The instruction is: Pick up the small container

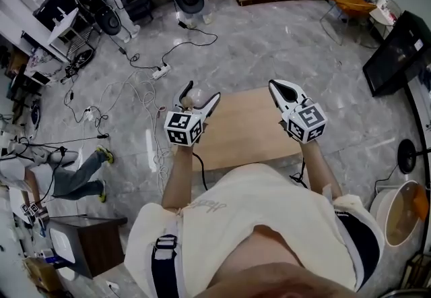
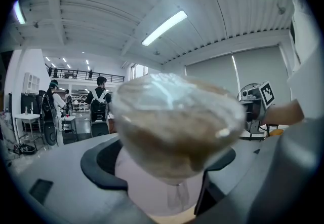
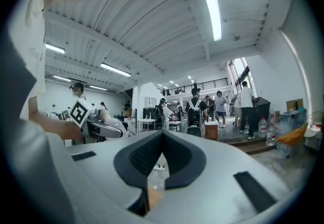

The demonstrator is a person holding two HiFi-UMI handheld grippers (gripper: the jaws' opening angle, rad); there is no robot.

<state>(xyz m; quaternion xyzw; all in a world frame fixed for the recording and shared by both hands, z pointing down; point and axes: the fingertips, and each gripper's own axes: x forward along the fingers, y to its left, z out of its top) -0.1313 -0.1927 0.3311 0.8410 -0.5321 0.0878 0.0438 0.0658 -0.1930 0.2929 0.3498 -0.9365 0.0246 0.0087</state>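
The small container [image 1: 190,96] has a clear lid and brownish contents. My left gripper [image 1: 202,91] is shut on it and holds it in the air above the left end of the wooden table [image 1: 249,128]. In the left gripper view the container [image 2: 177,116] fills the middle, sits between the two dark pads [image 2: 101,162] and hides the left gripper's [image 2: 162,164] tips. My right gripper [image 1: 276,86] hovers over the table's right end. Its jaws [image 3: 163,134] are closed tip to tip with nothing between them. The left gripper [image 3: 104,127] also shows in the right gripper view.
Cables and a power strip [image 1: 160,73] lie on the marble floor left of the table. A person [image 1: 67,175] crouches at the far left. A dark cabinet [image 1: 94,239] stands at the lower left, a black screen [image 1: 397,54] at the right, and a white bucket [image 1: 397,216] at the lower right.
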